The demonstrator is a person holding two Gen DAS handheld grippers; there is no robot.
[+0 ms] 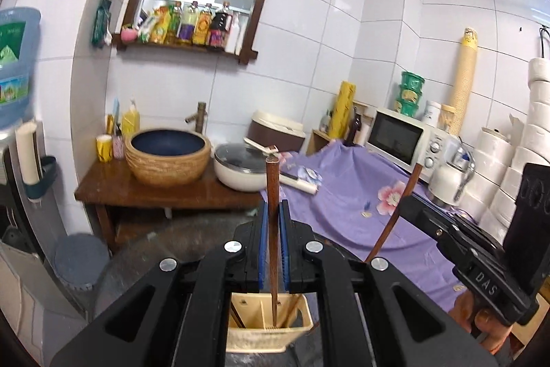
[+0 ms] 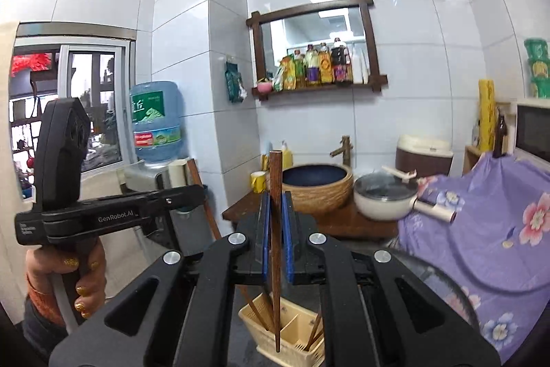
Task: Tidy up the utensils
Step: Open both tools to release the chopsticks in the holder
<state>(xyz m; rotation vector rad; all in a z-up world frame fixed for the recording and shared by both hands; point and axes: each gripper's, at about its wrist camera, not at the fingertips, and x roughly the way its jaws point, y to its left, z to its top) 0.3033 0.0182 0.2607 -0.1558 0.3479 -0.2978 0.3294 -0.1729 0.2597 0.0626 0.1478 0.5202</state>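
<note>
Above the beige utensil holder, a brown chopstick stood upright, pinched between the left gripper pads. The right gripper likewise clamped a second chopstick, its tip over the holder's compartments, beside a purple floral cloth.

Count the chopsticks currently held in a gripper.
2: one chopstick upright in the left gripper, one chopstick in the right gripper. More stand in the holder below.

Bright, even light, tile glare, fisheye-warped edges
</note>
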